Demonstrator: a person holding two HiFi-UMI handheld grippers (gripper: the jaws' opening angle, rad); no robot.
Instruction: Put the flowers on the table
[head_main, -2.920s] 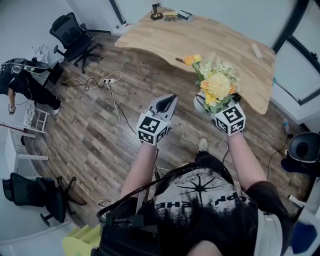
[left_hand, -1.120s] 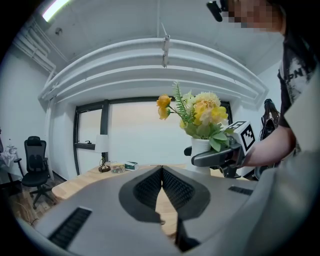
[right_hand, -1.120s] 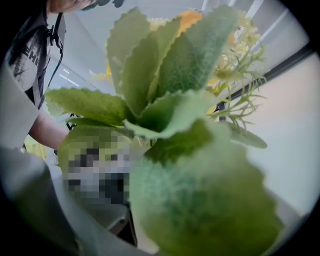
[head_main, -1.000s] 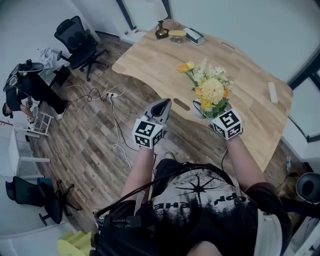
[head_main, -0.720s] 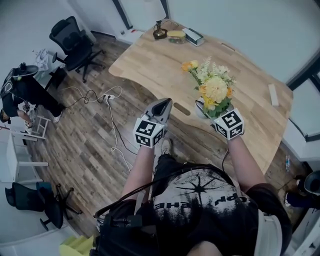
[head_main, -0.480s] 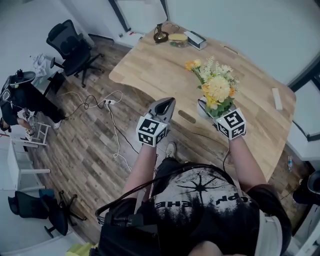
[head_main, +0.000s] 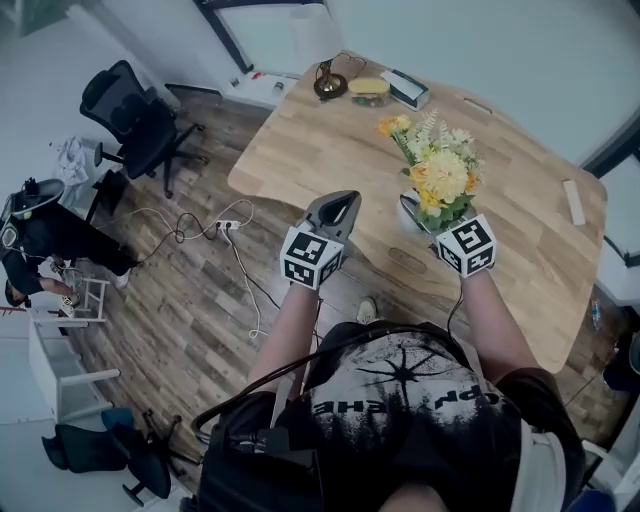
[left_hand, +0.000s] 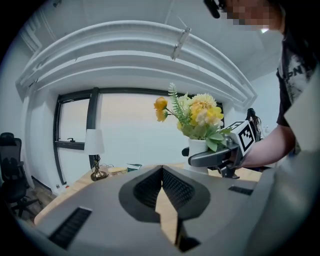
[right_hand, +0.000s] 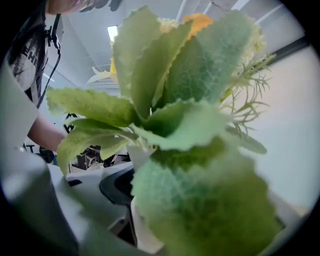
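Observation:
A bunch of yellow and white flowers (head_main: 440, 175) stands in a white vase (head_main: 408, 213). My right gripper (head_main: 425, 218) is shut on the vase and holds it upright in the air over the near part of the wooden table (head_main: 310, 130). In the left gripper view the flowers (left_hand: 197, 112) and vase (left_hand: 198, 149) show at the right, with the right gripper (left_hand: 216, 158) clasped round the vase. Green leaves (right_hand: 180, 115) fill the right gripper view; the vase (right_hand: 142, 230) sits between the jaws. My left gripper (head_main: 335, 207) is shut and empty, left of the vase.
At the table's far end stand a small brass lamp (head_main: 327, 82), a bowl (head_main: 369, 90) and a box (head_main: 405, 88). A white bar (head_main: 573, 202) lies at the right edge. An office chair (head_main: 130, 115), floor cables (head_main: 225, 225) and a person (head_main: 40, 235) are at the left.
The table has come closer and now lies under both grippers. The vase of flowers stays in the right gripper; the left stays shut beside it.

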